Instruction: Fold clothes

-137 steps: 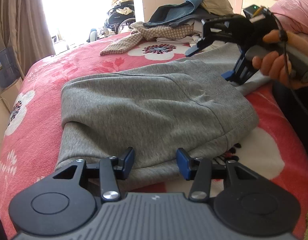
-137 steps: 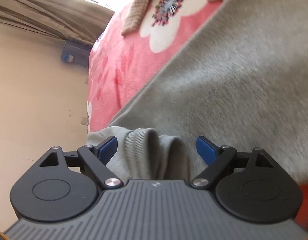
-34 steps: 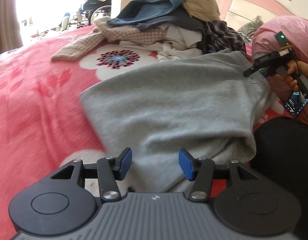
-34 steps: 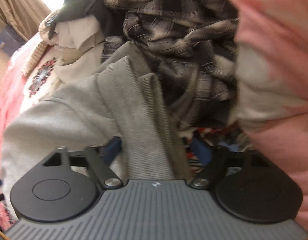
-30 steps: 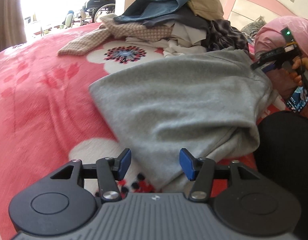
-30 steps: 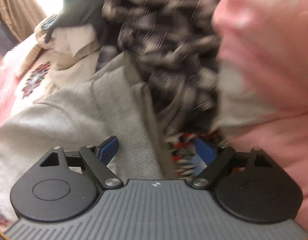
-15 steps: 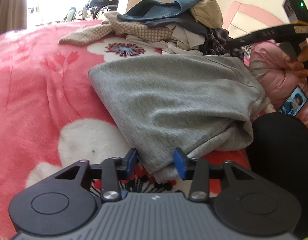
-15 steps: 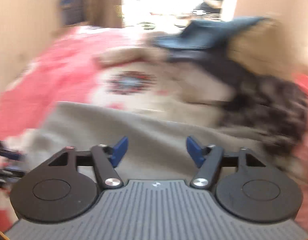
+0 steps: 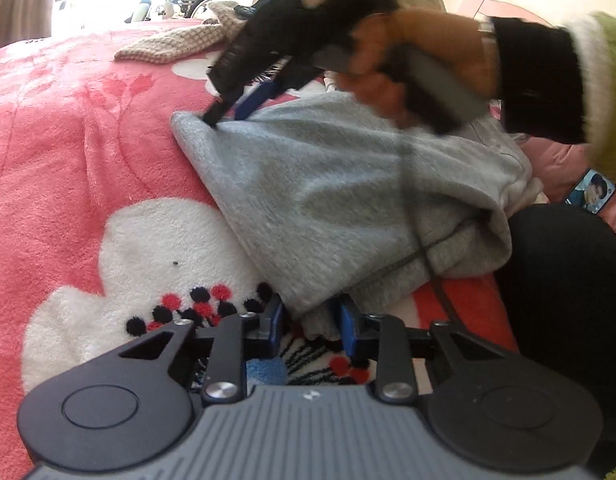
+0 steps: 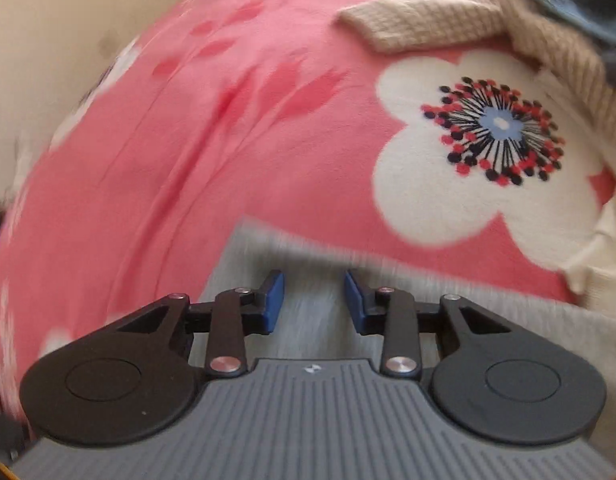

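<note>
A folded grey fleece sweatshirt point(image 9: 347, 184) lies on the pink flowered blanket point(image 9: 88, 128). The left gripper point(image 9: 309, 326) (jaws just closing) brackets its near corner; whether it pinches is unclear. The right gripper point(image 9: 224, 114), also closing, sits at the far corner, jaws apart.

The gray top point(image 9: 347, 184) lies folded and lumpy on the pink bed, one corner pointing toward seven o'clock.

Right tool point(image 10: 313, 300) jaws closing over grey garment point(image 10: 308, 264), pink floral blanket point(image 10: 228, 120), beige knit point(image 10: 427, 20) beyond
</note>
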Motion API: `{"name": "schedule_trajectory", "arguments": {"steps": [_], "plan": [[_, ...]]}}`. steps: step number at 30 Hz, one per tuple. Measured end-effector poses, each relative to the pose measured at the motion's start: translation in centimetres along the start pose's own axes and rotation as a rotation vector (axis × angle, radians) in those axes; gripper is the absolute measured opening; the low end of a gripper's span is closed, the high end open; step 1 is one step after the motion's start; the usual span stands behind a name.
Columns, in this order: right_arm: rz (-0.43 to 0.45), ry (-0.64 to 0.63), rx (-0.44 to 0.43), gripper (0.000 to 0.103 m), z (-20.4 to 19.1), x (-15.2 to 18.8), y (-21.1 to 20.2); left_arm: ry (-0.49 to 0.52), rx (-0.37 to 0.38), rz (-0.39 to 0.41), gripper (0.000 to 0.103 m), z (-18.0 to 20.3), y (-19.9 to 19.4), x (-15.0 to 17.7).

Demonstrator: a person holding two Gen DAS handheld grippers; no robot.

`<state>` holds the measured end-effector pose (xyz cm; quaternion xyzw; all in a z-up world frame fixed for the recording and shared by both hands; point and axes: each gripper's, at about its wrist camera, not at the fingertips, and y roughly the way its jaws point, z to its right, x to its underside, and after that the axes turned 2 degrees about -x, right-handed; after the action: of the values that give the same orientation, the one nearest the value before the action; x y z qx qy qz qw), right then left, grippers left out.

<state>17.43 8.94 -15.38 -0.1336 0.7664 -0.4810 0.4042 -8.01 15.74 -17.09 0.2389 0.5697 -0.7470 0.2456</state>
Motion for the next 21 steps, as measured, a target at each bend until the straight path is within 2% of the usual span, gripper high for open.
{"name": "schedule_trajectory", "arguments": {"steps": [2, 4, 6, 8, 10, 14, 18, 20, 21], "plan": [[0.021, 0.098, 0.034, 0.030, 1.3, -0.9, 0.8, -0.004, 0.009, 0.002, 0.029, -0.2, -0.1, 0.0], [0.043, 0.239, -0.005, 0.029, 2.7, -1.1, 0.1, -0.017, 0.023, 0.014, 0.030, -0.4, -0.4, 0.2], [0.128, 0.314, -0.020, 0.030, 3.7, -0.5, -3.5, -0.042, 0.038, 0.019, 0.031, -0.8, -0.9, 0.4], [0.221, 0.350, -0.045, 0.030, 4.6, 1.2, -9.0, -0.066, 0.041, 0.015, 0.032, -1.1, -1.7, 0.4], [0.306, 0.368, -0.043, 0.030, 5.5, 4.3, -15.3, -0.086, 0.022, 0.012, 0.034, -1.0, -2.8, 0.2], [0.434, 0.416, 0.037, 0.031, 7.6, 12.7, -26.9, -0.098, -0.055, 0.056, 0.037, 0.1, -6.8, -0.2], [0.501, 0.454, 0.129, 0.032, 9.5, 21.1, -33.7, -0.078, -0.154, 0.110, 0.040, 1.6, -11.9, -1.0], [0.527, 0.449, 0.162, 0.032, 9.8, 24.1, -35.6, -0.041, -0.211, 0.143, 0.045, 3.1, -14.2, -2.1], [0.548, 0.454, 0.150, 0.032, 9.7, 25.1, -36.1, -0.012, -0.232, 0.161, 0.046, 4.0, -15.2, -2.8]]}}
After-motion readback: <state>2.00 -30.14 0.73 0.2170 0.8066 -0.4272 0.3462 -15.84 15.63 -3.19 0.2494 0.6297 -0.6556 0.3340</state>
